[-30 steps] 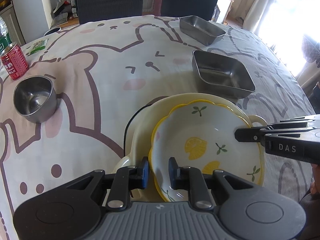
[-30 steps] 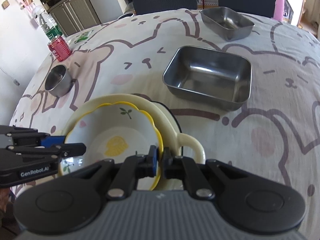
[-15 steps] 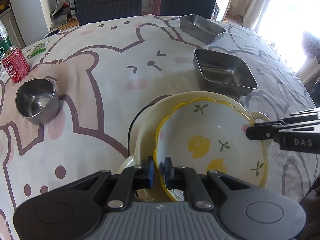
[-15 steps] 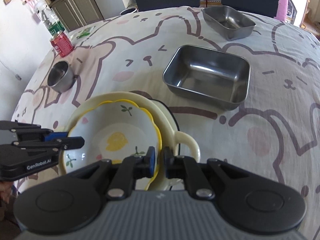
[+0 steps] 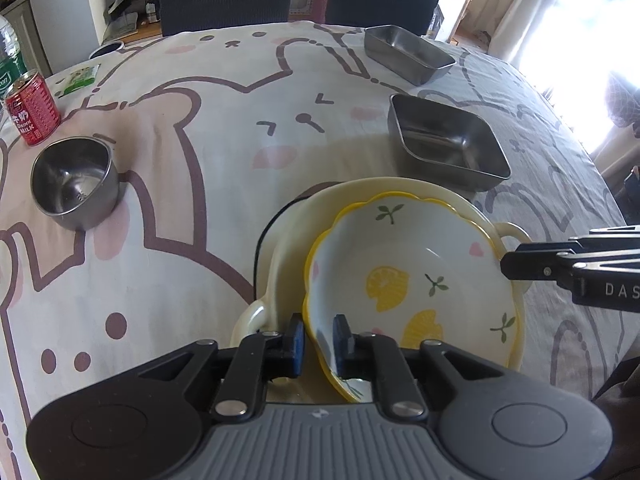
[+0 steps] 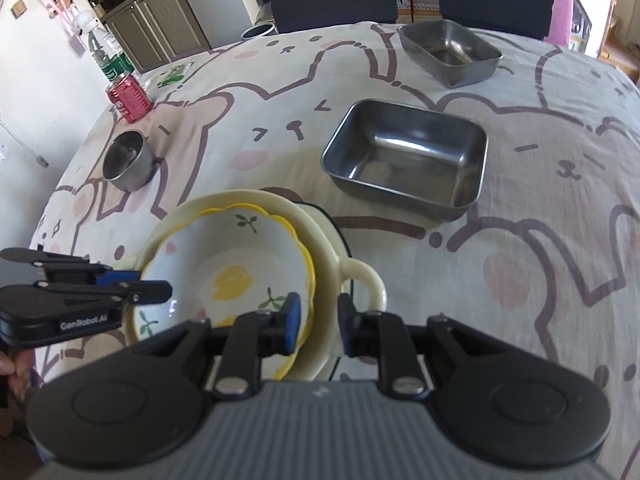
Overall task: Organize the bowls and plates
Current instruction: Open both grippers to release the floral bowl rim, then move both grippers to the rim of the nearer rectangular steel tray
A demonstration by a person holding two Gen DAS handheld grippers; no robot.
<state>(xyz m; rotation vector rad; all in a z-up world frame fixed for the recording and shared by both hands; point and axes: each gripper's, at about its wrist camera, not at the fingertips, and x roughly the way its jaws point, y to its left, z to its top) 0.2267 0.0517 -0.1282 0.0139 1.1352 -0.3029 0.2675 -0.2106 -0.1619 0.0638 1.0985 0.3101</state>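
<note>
Far to the left of the left tongs (image 5: 318,338), a red milk can (image 5: 32,110) and a round steel cup (image 5: 74,182) are seen on the cloth-covered surface (image 5: 208,168), well apart from the stack. The left tongs stand with their blue pads (image 5: 297,340) slightly apart, one on each side of the near rim of the lemon-patterned bowl (image 5: 412,276); their jaws have just been opening, and no pad is seen pressing on the rim. That bowl is nested, tilted, inside a larger cream two-handled bowl (image 5: 404,192), directly ahead of both tongs.

To the right, the right tongs (image 6: 316,322) are held with their jaws apart as well, having just been opening; the rims of both bowls pass between the pads, untouched as far as can be seen, with the cream bowl's loop handle (image 6: 366,280) just beyond. Ahead and to the right of them lies a square steel tray (image 6: 406,160), and farther back a second steel tray (image 6: 450,52).

The lemon bowl is judged to be freshly set down but not seated level. If either pair of tongs were drawn back while a pad caught the scalloped rim, the bowl could be tipped or dragged out of the cream bowl. A sideways pull could also shift the whole stack on the soft cloth.
</note>
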